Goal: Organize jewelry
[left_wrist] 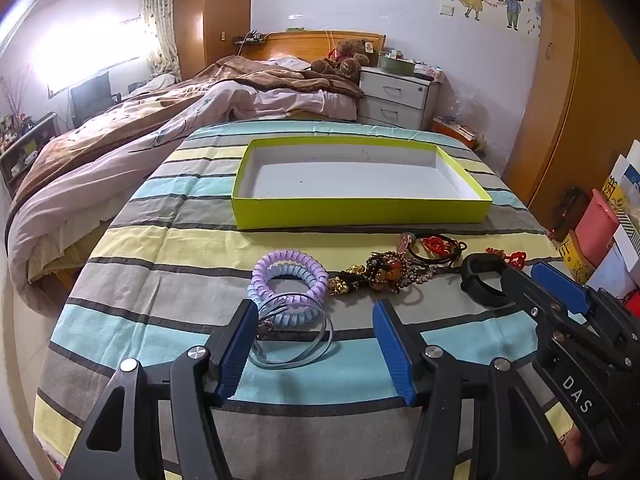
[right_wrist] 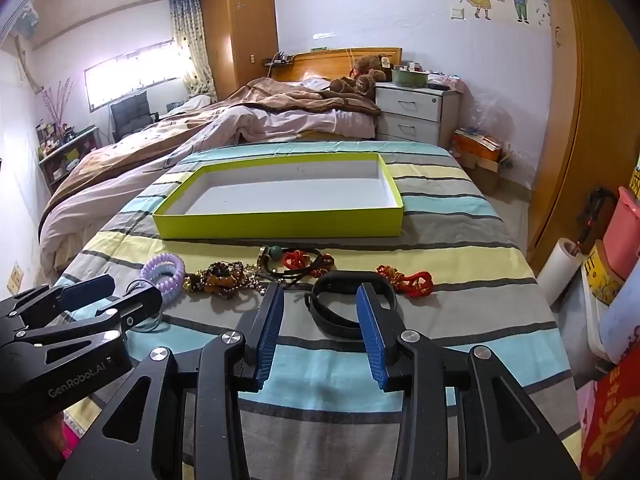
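The jewelry is lying in a loose row on the striped cloth [left_wrist: 160, 248], just in front of the yellow-green tray [left_wrist: 360, 211], which is sitting empty. A pile of coiled hair ties [left_wrist: 288, 276] and clear bangles [left_wrist: 296, 344] is resting at the left end, a tangle of beaded bracelets [left_wrist: 380, 272] in the middle, a black band [right_wrist: 352, 300] further right, and a red knotted charm [right_wrist: 408, 278] at the far right.

The left gripper [left_wrist: 316, 344] is hovering with its jaws spread wide around the bangles and the near hair tie, gripping nothing. The right gripper [right_wrist: 320, 320] is also standing open, its fingers straddling the black band without closing on it.

Judging by this, each gripper is lining up a first pick. To do it well, the right one should be lowering until the pads bracket one wall of the band, then closing on that alone. The left should be choosing a single piece, since the bangles and coils are overlapping and could be dragging each other along. Lifting clear over the tray's near wall matters too.
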Demonstrator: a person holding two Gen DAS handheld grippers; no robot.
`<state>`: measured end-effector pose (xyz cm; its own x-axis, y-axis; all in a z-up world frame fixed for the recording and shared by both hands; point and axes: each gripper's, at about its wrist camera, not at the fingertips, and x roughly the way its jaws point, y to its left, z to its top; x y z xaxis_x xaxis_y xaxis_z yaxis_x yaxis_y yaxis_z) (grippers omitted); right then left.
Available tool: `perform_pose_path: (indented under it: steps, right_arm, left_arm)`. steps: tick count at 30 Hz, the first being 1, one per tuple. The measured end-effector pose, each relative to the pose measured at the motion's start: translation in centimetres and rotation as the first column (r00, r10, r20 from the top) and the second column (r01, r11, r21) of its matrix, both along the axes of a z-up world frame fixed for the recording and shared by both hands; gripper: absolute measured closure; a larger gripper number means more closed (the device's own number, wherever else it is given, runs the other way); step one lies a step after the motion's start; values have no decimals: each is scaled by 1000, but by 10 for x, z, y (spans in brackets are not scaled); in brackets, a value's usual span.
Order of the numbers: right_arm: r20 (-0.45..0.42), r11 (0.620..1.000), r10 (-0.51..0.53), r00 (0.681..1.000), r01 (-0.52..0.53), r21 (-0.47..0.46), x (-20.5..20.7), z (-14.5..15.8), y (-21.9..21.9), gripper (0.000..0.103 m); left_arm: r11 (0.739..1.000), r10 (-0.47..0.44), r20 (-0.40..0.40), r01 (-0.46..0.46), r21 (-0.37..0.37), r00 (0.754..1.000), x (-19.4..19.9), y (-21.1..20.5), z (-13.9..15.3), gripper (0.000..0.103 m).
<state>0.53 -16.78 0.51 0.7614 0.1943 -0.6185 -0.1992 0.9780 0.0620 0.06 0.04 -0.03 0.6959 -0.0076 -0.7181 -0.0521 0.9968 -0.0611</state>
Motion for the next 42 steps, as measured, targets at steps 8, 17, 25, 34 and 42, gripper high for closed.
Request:
perform_pose_path:
  steps: [8, 17, 25, 34, 42]
  right_arm:
    - [-19, 1000, -1, 1000, 0, -12, -3, -5, 6, 64]
    - [-17, 1000, 0, 1000, 0, -2, -5, -2, 2, 64]
    - [-17, 1000, -1, 1000, 1, 0, -5, -2, 1, 64]
    - [-15, 1000, 2, 1000, -2, 2, -8, -1, 2, 64]
    - [-15, 1000, 0, 1000, 0, 2, -7, -1, 2, 64]
  left_arm:
    - [1000, 13, 6, -13, 28, 1000, 0, -3, 2, 44]
    - [1000, 16, 9, -16, 18, 1000, -6, -1, 5, 44]
    - [1000, 18, 9, -18, 20, 1000, -8, -1, 5, 44]
    - [1000, 23, 9, -23, 17, 1000, -12, -1, 6, 44]
    - [999, 25, 5, -25, 19, 1000, -13, -1, 6, 44]
